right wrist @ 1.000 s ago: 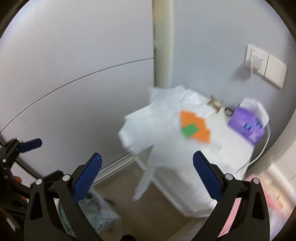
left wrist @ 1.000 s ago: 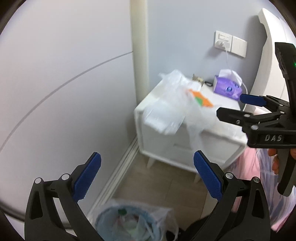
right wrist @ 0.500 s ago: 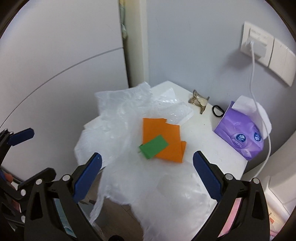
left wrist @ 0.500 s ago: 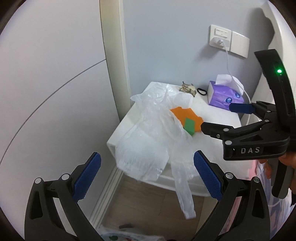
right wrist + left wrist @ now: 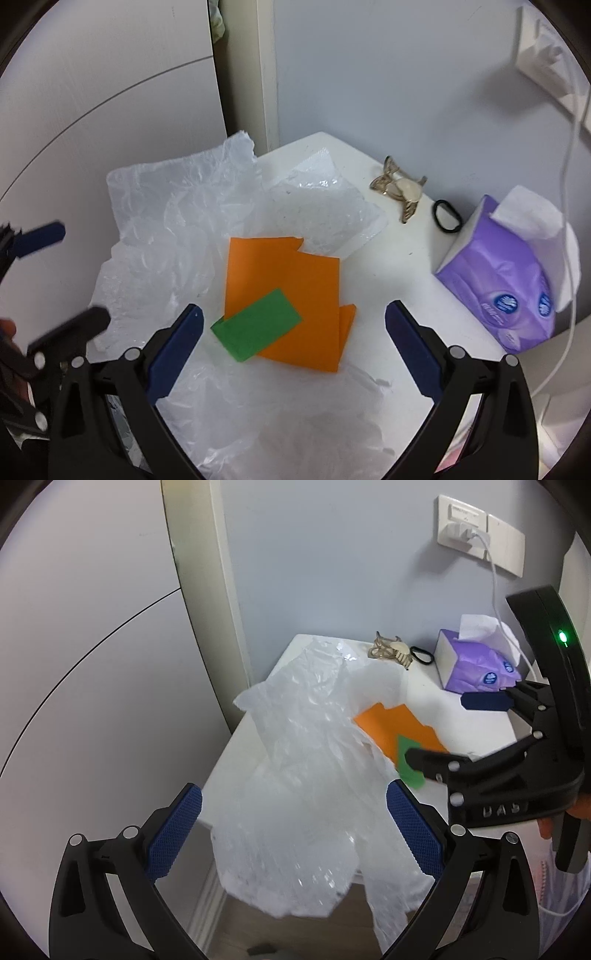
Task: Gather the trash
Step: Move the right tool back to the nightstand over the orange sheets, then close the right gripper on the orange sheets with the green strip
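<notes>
- My right gripper [image 5: 293, 339] hangs over the nightstand [image 5: 402, 266] with its jaws spread wide and nothing between them; I hold it there because the paper scraps sit straight below the gap.
- The orange paper [image 5: 291, 291] lies flat on the plastic bag [image 5: 166, 229], and the green slip [image 5: 256, 328] lies on its near corner, so one pinch could, I judge, take both.
- My left gripper [image 5: 293, 830] is also wide open and empty, facing the part of the bag [image 5: 306, 775] that spills over the nightstand's front edge; that loose overhang looks like the easiest place to grab.
- The bag is thin and crinkled; I expect it to slide and drag the papers if pulled first.
- The tissue box [image 5: 513, 280], hair clip [image 5: 399, 188] and hair tie [image 5: 447, 216] sit apart towards the wall; I take them as keepers, not trash.
- No bin shows in either view now.
</notes>
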`<state>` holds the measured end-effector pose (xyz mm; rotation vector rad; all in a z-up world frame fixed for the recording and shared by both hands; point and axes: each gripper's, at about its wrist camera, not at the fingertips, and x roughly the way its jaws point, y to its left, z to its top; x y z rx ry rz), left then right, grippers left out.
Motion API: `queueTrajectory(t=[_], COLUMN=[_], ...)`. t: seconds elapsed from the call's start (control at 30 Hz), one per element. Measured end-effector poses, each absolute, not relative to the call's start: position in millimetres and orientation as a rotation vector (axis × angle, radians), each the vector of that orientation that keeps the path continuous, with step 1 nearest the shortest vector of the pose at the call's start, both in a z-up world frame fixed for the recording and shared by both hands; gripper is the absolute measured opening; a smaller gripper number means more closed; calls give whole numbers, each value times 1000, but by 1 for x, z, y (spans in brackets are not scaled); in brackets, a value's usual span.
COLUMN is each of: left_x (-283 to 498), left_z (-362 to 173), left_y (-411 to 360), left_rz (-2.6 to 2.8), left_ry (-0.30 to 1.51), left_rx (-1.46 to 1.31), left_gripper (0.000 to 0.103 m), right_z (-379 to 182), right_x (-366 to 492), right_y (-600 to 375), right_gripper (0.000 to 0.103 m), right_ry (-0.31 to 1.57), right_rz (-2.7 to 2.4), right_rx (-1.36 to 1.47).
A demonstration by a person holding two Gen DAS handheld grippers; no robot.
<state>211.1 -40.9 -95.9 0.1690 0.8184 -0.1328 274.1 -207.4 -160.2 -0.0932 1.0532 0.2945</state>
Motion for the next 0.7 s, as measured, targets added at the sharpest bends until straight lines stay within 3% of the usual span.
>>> queueTrajectory(t=[0.7], left_x=[258], left_z=[-118], left_y=[-48], left_rz=[-241], left_ry=[852], left_rx=[176], left_gripper=[97], right_z=[-203], right_x=[298], right_y=[-193], right_gripper=[96], right_ry=[1108], right_rz=[297], right_rx=[-122])
